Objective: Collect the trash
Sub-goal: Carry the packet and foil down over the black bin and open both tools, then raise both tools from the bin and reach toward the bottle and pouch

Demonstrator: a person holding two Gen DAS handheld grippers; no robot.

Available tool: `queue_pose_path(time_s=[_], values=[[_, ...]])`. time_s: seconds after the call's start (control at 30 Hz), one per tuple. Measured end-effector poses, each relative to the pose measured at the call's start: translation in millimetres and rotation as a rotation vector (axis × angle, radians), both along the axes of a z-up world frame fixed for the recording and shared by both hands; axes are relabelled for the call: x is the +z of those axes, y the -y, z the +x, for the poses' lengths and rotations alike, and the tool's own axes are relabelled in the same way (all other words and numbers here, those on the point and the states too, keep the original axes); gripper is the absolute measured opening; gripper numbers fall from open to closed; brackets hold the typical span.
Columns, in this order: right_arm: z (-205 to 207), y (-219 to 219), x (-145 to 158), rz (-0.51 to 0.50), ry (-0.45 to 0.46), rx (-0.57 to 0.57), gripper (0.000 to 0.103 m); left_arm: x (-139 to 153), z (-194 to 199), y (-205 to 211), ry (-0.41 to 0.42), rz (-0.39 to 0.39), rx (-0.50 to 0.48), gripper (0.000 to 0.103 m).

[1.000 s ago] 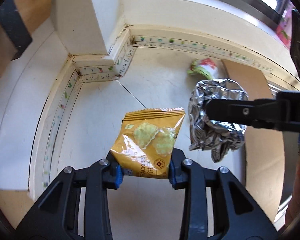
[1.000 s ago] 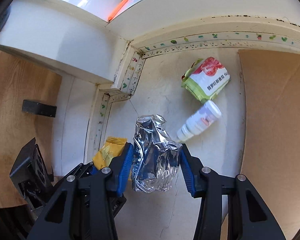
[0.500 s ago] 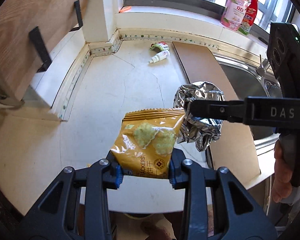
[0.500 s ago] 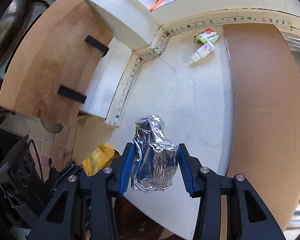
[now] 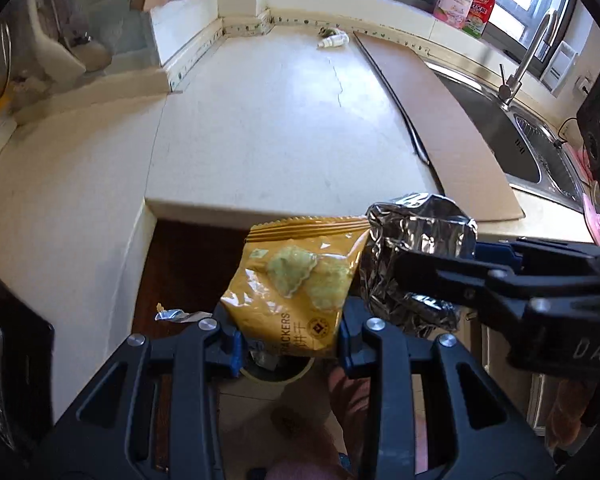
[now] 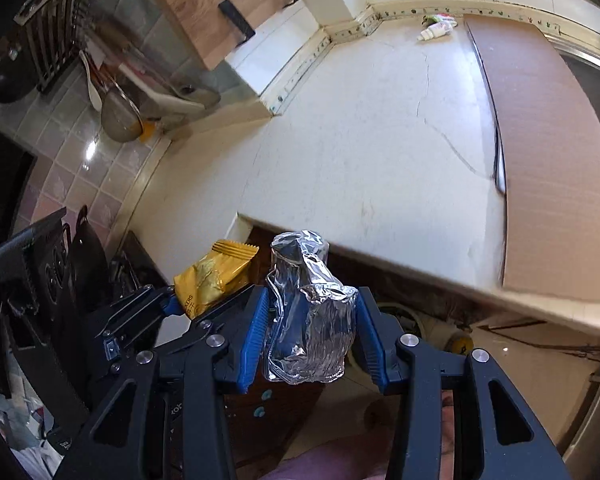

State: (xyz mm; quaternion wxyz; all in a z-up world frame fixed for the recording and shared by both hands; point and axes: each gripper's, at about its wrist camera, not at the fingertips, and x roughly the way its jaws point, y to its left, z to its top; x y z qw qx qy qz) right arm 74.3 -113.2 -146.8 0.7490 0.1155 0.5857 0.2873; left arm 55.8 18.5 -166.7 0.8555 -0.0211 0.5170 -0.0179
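Your left gripper [image 5: 288, 350] is pinching a yellow cracker packet [image 5: 296, 288] by its bottom edge. Just beside it, your right gripper [image 6: 312, 340] is clamping a crumpled foil wad [image 6: 310, 320]. Both are hanging past the counter's [image 5: 268, 128] front edge. Far back, a small white bottle [image 5: 334, 41] is lying by a green wrapper [image 6: 431, 19].

Both grippers [image 5: 288, 344] [image 6: 312, 340] black-framed — blue pads [image 6: 254, 340], silver screws [image 5: 373, 323].

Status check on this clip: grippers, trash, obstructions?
Left gripper shut on yellow cracker packet. Right gripper shut on foil wad. Both off the counter edge; path unobstructed.
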Motion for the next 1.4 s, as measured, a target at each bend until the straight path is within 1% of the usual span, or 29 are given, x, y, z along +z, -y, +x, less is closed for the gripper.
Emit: queue_pose_path(time_s=[0.03,0.13,0.2,0.3,0.4,0.5,0.6,0.67,0.8,0.83,0.9,0.93,0.97,1.0,1.03,1.07,1.1,1.13,1.17,1.2,1.27,1.3,1.4], values=[[-11,-5,-8,-0.03,0.003,0.012,0.043,-12,-2,-3,-0.015,-0.009,0.007,0.031],[-37,-11,-40,-0.07,-0.025,0.022,0.043,-50,-20,-9,-0.061,-0.021,0.019,0.031],[-49,-12,-64,-0.105,-0.055,0.024,0.043,-76,-30,-13,-0.1,-0.059,0.034,0.031],[-63,-16,-100,-0.155,-0.059,0.039,0.044,-118,-42,-17,-0.124,-0.09,0.058,0.031],[-73,-19,-144,-0.173,-0.081,0.049,0.044,-165,-51,-21,-0.158,-0.117,0.093,0.031],[-79,-21,-192,-0.188,-0.075,0.062,0.044,-214,-54,-24,-0.195,-0.106,0.124,0.031],[-85,-25,-245,-0.197,-0.111,0.073,0.044,-261,-57,-31,-0.219,-0.105,0.153,0.031],[-87,-29,-280,-0.224,-0.131,0.088,0.044,-287,-59,-39,-0.228,-0.129,0.181,0.032],[-97,-37,-337,-0.233,-0.184,0.122,0.044,-332,-60,-60,-0.235,-0.141,0.237,0.031],[-100,-41,-348,-0.23,-0.191,0.131,0.045,-337,-52,-62,-0.233,-0.141,0.242,0.032],[-99,-49,-363,-0.221,-0.201,0.142,0.045,-349,-48,-67,-0.232,-0.128,0.249,0.035],[-100,-54,-369,-0.211,-0.206,0.148,0.045,-355,-49,-70,-0.235,-0.123,0.253,0.038],[-93,-55,-375,-0.206,-0.213,0.151,0.045,-361,-48,-73,-0.242,-0.124,0.256,0.041],[-97,-54,-379,-0.204,-0.217,0.155,0.046,-364,-40,-75,-0.252,-0.124,0.256,0.043],[-99,-56,-382,-0.199,-0.22,0.16,0.046,-369,-38,-78,-0.267,-0.121,0.256,0.052],[-99,-59,-384,-0.197,-0.219,0.164,0.047,-372,-38,-80,-0.276,-0.107,0.257,0.058],[-91,-61,-385,-0.202,-0.212,0.165,0.048,-374,-38,-81,-0.278,-0.093,0.256,0.06],[-92,-62,-384,-0.205,-0.202,0.167,0.05,-376,-36,-83,-0.283,-0.087,0.257,0.064],[-92,-62,-383,-0.203,-0.194,0.168,0.053,-375,-36,-87,-0.291,-0.086,0.261,0.068],[-79,-66,-383,-0.198,-0.192,0.167,0.054,-375,-38,-89,-0.295,-0.09,0.27,0.07],[-78,-65,-379,-0.193,-0.187,0.165,0.059,-373,-40,-94,-0.299,-0.096,0.286,0.078],[-65,-68,-376,-0.194,-0.186,0.163,0.06,-370,-42,-94,-0.299,-0.098,0.29,0.079],[-56,-73,-365,-0.196,-0.186,0.163,0.06,-357,-44,-95,-0.296,-0.094,0.289,0.079]])
